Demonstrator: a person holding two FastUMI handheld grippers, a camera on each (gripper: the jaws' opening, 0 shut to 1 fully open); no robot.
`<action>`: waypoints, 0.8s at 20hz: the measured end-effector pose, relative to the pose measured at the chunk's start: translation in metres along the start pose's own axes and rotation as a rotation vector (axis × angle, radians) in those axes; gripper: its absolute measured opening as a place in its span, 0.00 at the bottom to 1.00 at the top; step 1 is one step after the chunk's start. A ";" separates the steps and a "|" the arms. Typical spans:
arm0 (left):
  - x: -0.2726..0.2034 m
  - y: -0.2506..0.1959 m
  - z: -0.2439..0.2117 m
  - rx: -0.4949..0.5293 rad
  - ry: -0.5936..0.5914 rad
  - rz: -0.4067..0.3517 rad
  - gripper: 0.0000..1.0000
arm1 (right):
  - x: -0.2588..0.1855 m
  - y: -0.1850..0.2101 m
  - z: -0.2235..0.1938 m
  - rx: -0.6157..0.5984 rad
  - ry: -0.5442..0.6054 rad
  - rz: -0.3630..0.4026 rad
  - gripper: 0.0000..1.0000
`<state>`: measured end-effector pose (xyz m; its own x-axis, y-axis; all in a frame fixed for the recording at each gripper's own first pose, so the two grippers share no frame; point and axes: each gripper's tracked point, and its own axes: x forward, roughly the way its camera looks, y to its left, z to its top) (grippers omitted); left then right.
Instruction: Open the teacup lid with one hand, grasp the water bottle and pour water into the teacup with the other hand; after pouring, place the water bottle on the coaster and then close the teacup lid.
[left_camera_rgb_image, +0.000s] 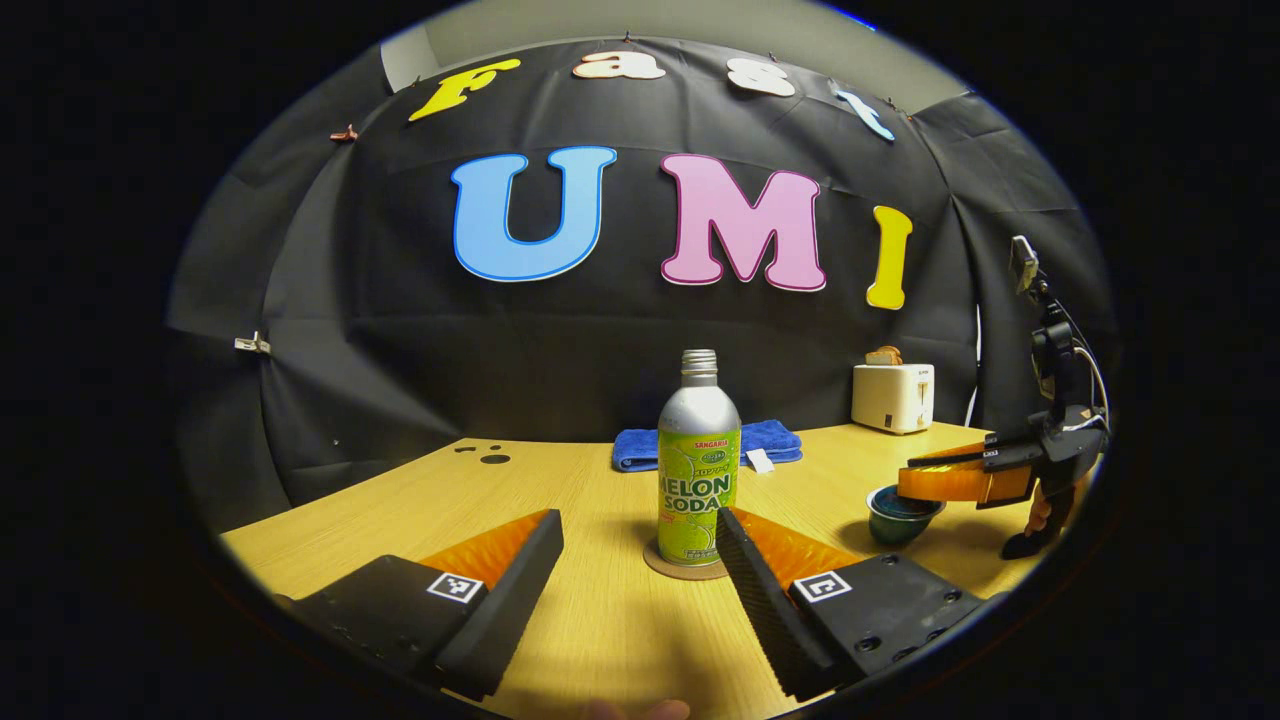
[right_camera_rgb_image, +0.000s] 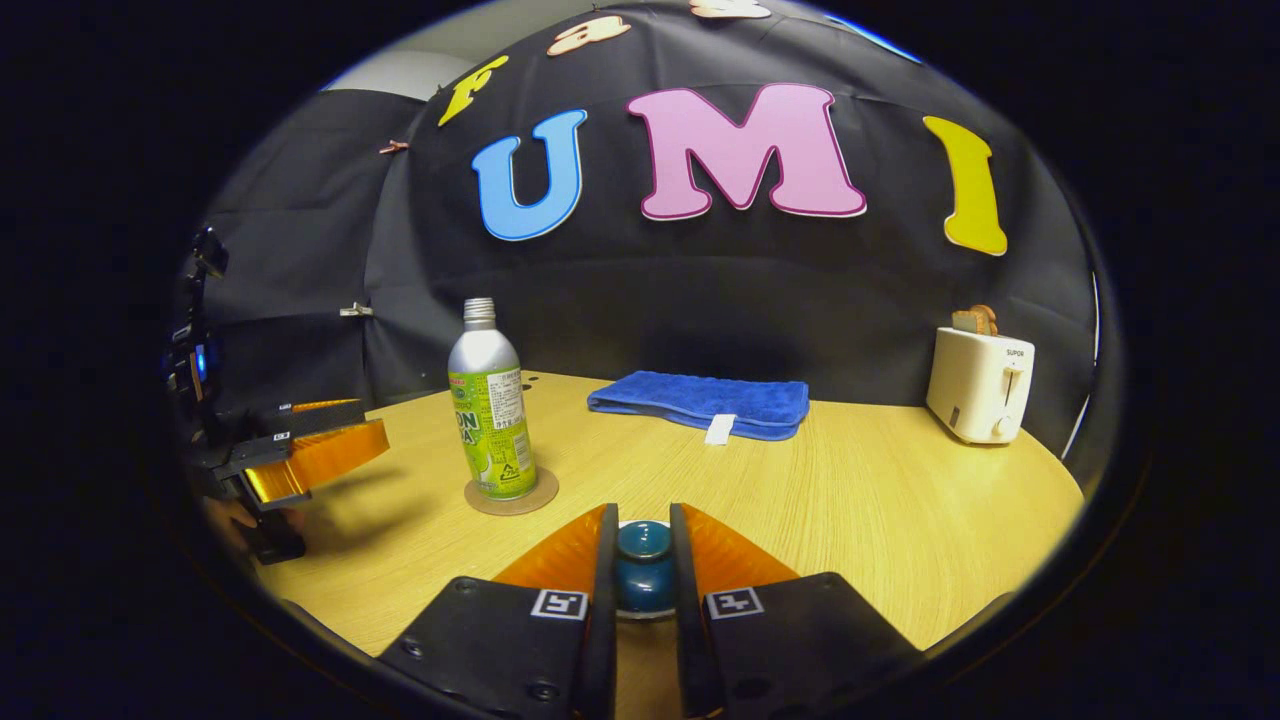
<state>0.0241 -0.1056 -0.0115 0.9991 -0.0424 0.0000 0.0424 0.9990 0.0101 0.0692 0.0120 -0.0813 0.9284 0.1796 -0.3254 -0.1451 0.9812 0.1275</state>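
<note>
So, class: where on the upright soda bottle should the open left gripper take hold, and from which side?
Grip the bottle at mid-body, on the straight labelled wall below the tapering shoulder, coming level from the front. It stands upright on the coaster, and the left gripper already faces it, open, a finger on each side. The narrow neck would likely give a poorer hold.

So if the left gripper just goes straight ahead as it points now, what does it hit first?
Most likely the water bottle: it stands upright on its coaster dead ahead, framed between the left gripper's open fingers. Nothing lies in between, though depth is hard to judge.
</note>
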 end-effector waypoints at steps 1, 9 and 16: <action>0.000 0.000 0.000 0.000 0.000 0.000 0.97 | 0.000 -0.001 0.000 0.002 -0.001 0.001 0.29; 0.000 0.000 0.000 0.000 0.000 -0.001 0.97 | -0.024 -0.017 0.019 0.012 -0.136 -0.104 0.51; 0.000 0.000 0.000 0.001 -0.001 -0.001 0.97 | -0.076 -0.022 0.018 0.004 -0.200 -0.196 0.51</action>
<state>0.0241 -0.1053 -0.0116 0.9990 -0.0437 0.0005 0.0437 0.9990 0.0107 0.0081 -0.0246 -0.0422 0.9878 -0.0316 -0.1527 0.0448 0.9955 0.0840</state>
